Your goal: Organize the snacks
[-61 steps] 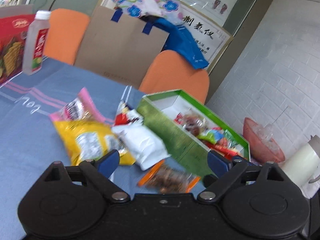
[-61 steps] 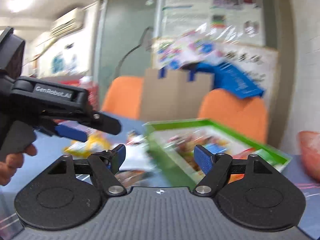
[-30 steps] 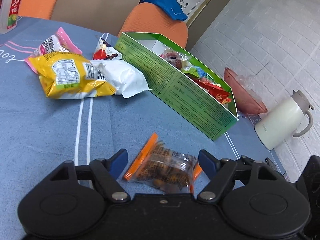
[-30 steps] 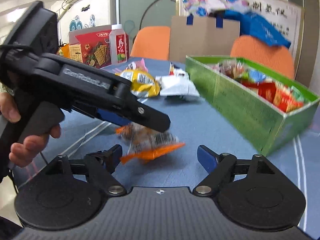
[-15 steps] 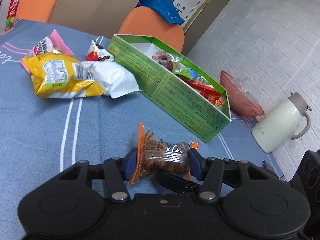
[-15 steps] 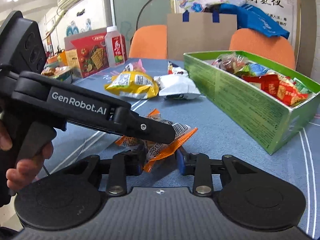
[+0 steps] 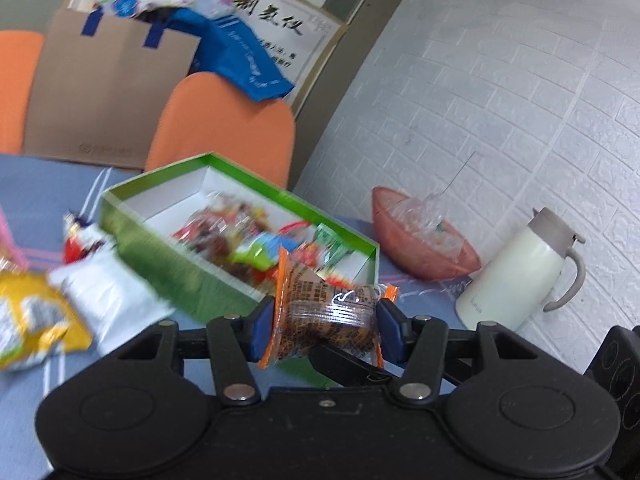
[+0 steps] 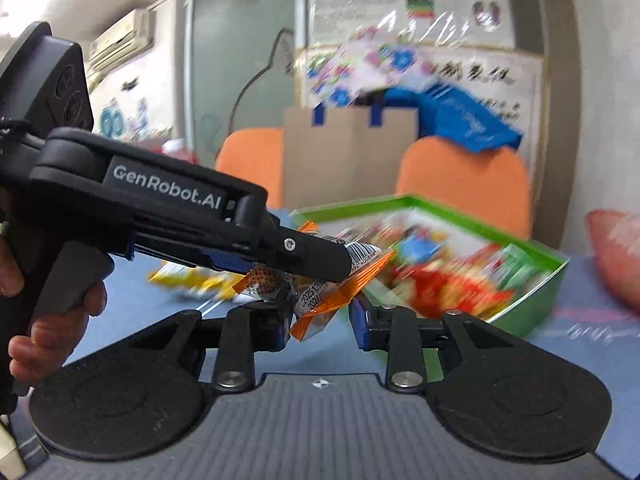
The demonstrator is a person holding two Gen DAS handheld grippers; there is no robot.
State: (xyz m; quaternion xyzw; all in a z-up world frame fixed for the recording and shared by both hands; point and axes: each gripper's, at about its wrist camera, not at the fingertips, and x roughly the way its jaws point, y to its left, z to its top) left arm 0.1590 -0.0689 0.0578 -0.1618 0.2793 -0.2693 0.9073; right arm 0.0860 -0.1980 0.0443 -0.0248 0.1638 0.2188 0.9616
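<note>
Here the left hand-held gripper (image 7: 325, 330) points slightly downward toward the green box (image 7: 168, 268), its blue pads clamped on both ends of a snack packet (image 7: 326, 314) held up off the worktop (image 7: 36, 184), in front of the box's near wall. The right hand-held gripper (image 8: 320, 326) sits just below, jaws narrowed around the lower part of the same packet (image 8: 320, 300); whether its pads actually press on it I cannot tell.

Only the right wrist view shows the person's hand (image 8: 44, 328) wrapped round the left tool's black pistol grip. Only the left wrist view shows the cream jug (image 7: 520, 276) with a grey lid, the reddish bowl (image 7: 420, 240) by the white brick wall, and the yellow bag (image 7: 28, 312) and white pouch (image 7: 108, 292) lying left of the box.

The packet is crinkly clear film with orange sealed edges over dark brown contents. The box is open-topped cardboard, white inside, heaped with bright wrappers. The worktop wears a blue cloth with pale stripes.
</note>
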